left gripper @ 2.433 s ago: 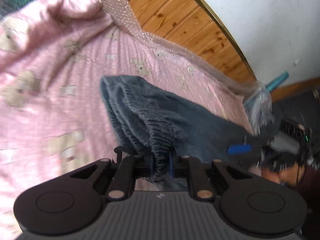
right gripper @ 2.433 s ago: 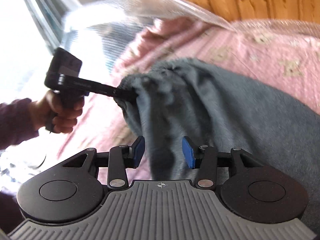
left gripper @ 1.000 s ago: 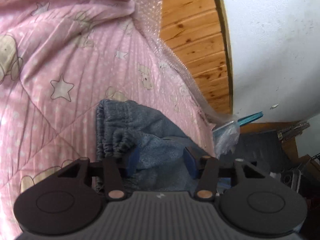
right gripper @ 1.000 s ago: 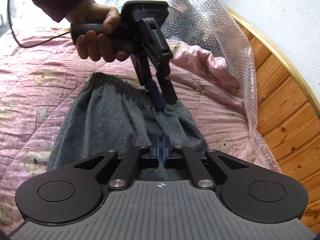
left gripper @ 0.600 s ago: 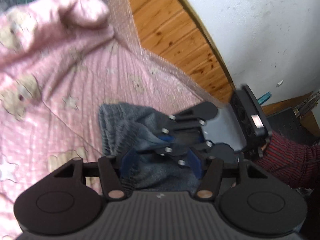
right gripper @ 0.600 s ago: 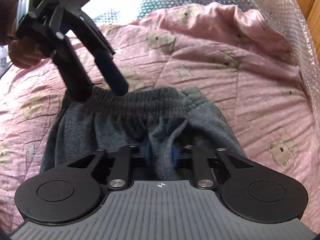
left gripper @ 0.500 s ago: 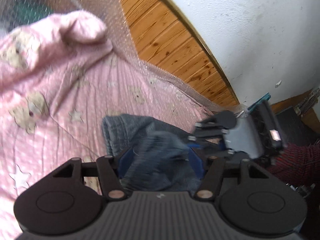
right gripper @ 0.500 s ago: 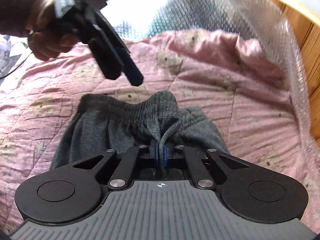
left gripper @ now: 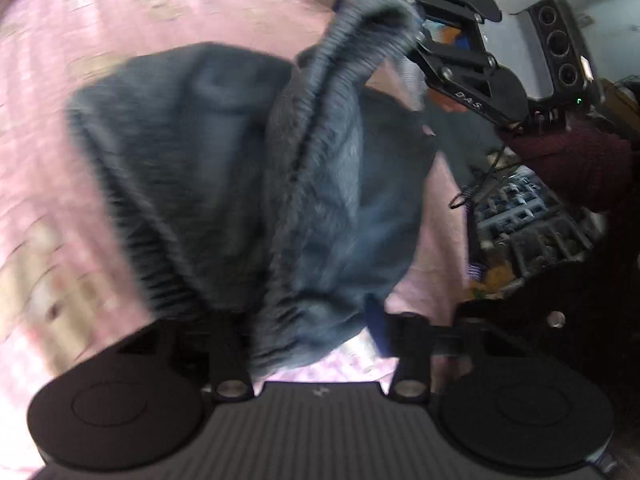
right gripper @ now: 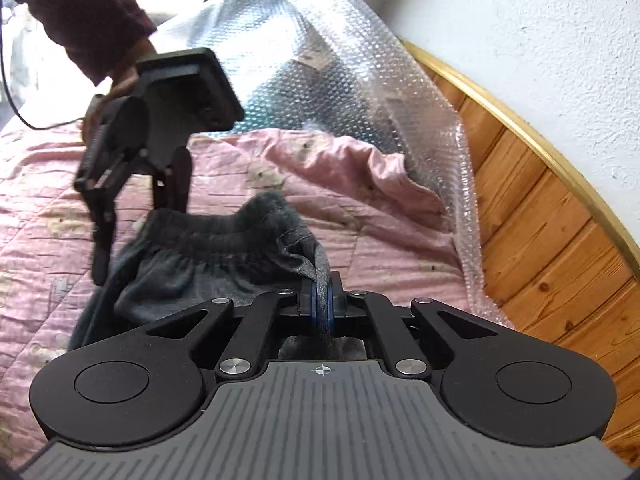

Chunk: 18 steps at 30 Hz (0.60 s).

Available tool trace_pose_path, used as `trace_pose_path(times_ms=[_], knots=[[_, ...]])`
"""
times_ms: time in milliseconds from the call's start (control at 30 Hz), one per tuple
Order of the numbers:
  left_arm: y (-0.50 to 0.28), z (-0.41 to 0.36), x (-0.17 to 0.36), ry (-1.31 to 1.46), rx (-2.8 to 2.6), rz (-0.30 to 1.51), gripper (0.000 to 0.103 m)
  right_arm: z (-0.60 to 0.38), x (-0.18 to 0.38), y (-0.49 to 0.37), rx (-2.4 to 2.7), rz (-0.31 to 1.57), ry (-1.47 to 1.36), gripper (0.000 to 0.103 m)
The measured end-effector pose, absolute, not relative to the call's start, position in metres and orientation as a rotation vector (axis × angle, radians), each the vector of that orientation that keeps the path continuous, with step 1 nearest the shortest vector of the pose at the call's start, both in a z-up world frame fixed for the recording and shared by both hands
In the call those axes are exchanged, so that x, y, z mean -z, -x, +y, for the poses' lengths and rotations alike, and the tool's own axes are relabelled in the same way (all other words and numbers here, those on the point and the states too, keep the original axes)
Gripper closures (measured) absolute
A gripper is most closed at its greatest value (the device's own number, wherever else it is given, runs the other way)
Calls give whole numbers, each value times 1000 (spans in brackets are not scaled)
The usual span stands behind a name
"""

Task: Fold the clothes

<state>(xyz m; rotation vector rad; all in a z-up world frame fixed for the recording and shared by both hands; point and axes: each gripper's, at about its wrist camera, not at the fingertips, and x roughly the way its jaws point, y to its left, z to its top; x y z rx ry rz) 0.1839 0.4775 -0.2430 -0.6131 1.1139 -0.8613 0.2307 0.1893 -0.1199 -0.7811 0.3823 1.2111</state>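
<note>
Trousers point(right gripper: 208, 256) of soft grey fleece lie partly on the pink quilt point(right gripper: 360, 240) that covers the bed, with the elastic waistband bunched and lifted on its right end. The right gripper point(right gripper: 321, 300) is closed tight on a fold of this waistband; the cloth is squeezed between its blue pads and runs away to the far left. The left gripper point(right gripper: 124, 236) stands at the left end of the waistband, its two fingers spread apart and pointing down, one on each side of the cloth edge, and in its own view the fleece fills the space between the fingers without being pinched. So only one corner is really held now, in my judgement. The risk from here is that the garment hangs from this single point: if the right gripper rises or pulls toward the near side before the left one closes, the free end can sag, twist and roll over itself, and the fold will come out crooked. The fleece is thick and a little slippery, so a grip on only the outer layer may let the inner layer slide out. The left gripper may also catch the quilt together with the waistband, because the quilt is soft and just under the cloth. At the far right a sheet of bubble wrap point(right gripper: 400, 92) hangs over the wooden headboard point(right gripper: 540, 240); a wide swing could drag it onto the bed.
</note>
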Motion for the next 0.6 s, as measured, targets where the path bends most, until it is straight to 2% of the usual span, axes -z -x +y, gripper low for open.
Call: trace_pose_path(times_ms=[167,200,233,267,300,400,467,500,567,600], knots=[[-177,487,264,641,790,1210,81,250,178,-270,-1110,486,809,101],[-175,488,268,646,776,1229,84,261,193,-276,-1079,527,820,95],[-174,490,272,652,761,1248,86,268,206,-279,-1039,560,847,75],[-172,492,276,657,747,1267,86,270,210,-279,-987,562,864,66],[-167,492,276,664,731,1255,86,263,201,-277,-934,545,832,55],[-157,494,280,701,698,1230,86,215,152,-261,-804,509,609,31],[-151,495,282,726,675,1213,87,175,142,-249,-749,580,526,30],[-148,495,283,738,664,1204,87,155,141,-243,-724,628,498,34],[-147,495,283,741,651,1201,87,123,156,-244,-658,738,469,46],[-147,495,283,743,645,1199,87,118,160,-253,-633,761,444,58]])
